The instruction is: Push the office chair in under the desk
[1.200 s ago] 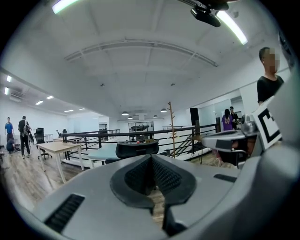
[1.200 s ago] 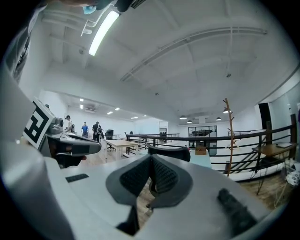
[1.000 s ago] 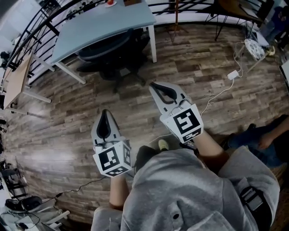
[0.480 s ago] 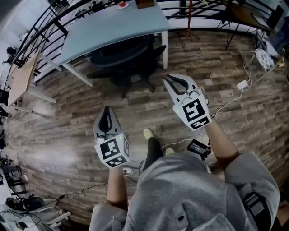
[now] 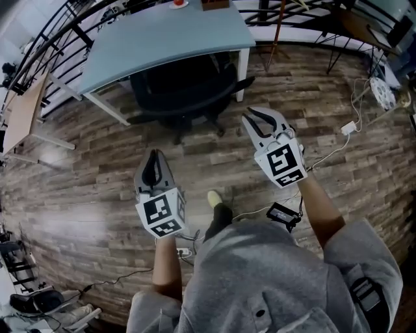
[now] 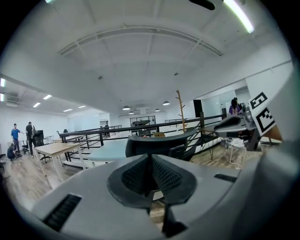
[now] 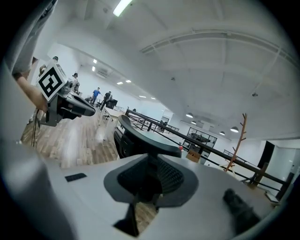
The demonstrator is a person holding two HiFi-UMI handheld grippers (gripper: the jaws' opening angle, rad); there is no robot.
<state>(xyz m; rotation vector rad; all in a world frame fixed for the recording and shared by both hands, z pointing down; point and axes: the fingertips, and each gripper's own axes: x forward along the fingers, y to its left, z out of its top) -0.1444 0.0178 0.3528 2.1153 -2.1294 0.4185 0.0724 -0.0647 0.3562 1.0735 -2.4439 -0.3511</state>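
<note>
The black office chair (image 5: pixel 185 88) stands at the front edge of the pale blue desk (image 5: pixel 162 32), its seat partly beneath the top and its base on the wooden floor. Both grippers hover short of it, touching nothing. My left gripper (image 5: pixel 153 158) is shut and empty, pointing at the chair. My right gripper (image 5: pixel 259 117) is closer to the chair's right side; its jaws are opening, just parted, with nothing between them. The left gripper view shows the chair back (image 6: pixel 159 143) ahead and the desk (image 6: pixel 108 150) behind it. In the right gripper view the chair back (image 7: pixel 140 138) curves ahead.
A white desk leg (image 5: pixel 244 75) stands right of the chair. A cable with a white adapter (image 5: pixel 348 127) and a black box (image 5: pixel 284 213) lie on the floor at right. A wooden table (image 5: pixel 23 110) is at left, a black railing (image 5: pixel 58 19) behind the desk.
The desk and chair have come nearer and more central in the head view as the person stepped forward. Both grippers stayed out in front, the right one now closer to the chair.
</note>
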